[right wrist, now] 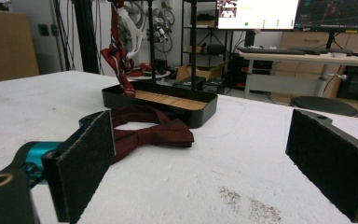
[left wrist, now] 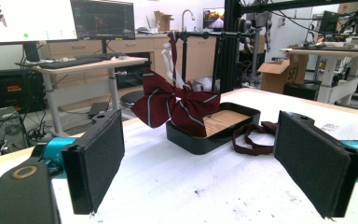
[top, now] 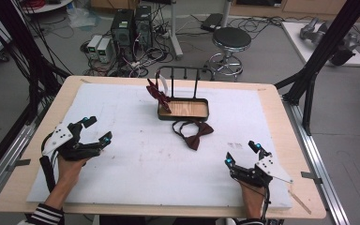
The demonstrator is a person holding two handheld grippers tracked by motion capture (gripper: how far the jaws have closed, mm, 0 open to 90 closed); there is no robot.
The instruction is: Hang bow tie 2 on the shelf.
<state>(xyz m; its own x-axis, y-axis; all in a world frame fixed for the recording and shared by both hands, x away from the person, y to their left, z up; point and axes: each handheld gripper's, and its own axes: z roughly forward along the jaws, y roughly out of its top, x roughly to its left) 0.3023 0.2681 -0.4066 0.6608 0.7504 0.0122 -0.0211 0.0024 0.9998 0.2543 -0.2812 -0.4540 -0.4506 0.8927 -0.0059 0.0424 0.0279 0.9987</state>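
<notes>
Over the black tray (top: 183,115) hangs a striped bow tie (top: 158,92); both hand-held grippers (top: 92,131) (top: 242,152) gape, jaws apart

Ahead of the left gripper (left wrist: 198,158) and between its spread jaws stands the tray (left wrist: 242,114); a bow tie (left wrist: 175,105) hangs from the rack (left wrist: 200,35) over the tray's near-left corner. Ahead of the right gripper (right wrist: 200,161), toward its left jaw, a second bow tie (right wrist: 151,133) lies on the mat (right wrist: 242,163), just before the tray; the rack rises behind.
</notes>
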